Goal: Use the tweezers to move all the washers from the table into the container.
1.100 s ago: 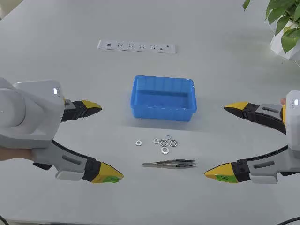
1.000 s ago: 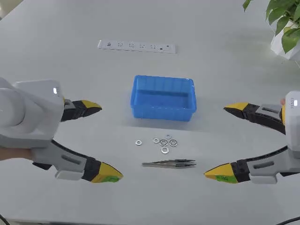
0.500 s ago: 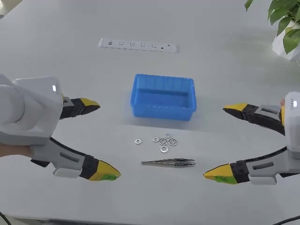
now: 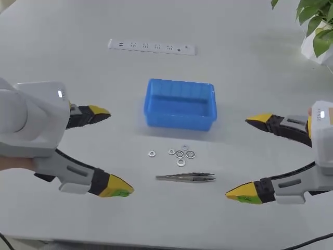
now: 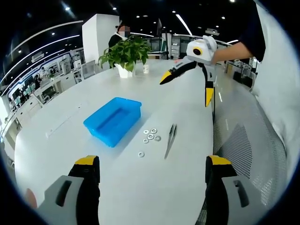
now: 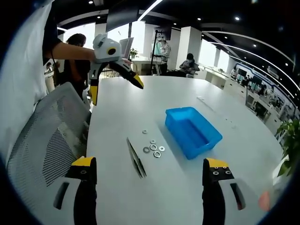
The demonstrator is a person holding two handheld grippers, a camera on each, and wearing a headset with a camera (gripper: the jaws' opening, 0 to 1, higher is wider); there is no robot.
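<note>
Jaws wide on both sides as small silver metal washers (image 4: 180, 153) lie on my white desk (image 4: 234, 67).
My left hand-held gripper (image 4: 115, 151) and my right hand-held gripper (image 4: 239, 158) hover well apart at either side of the work, each with its yellow-tipped jaws spread wide and holding nothing. Between them, thin silver metal tweezers (image 4: 186, 177) lie flat on the desk, just on my side of a loose cluster of five washers, with a sixth washer a little to the left. Beyond the cluster sits the open blue plastic rectangular container (image 4: 179, 122), apart from the washers. A white power strip (image 4: 151, 47) lies farther back, and a green potted plant (image 4: 315, 21) stands at the far right corner.
</note>
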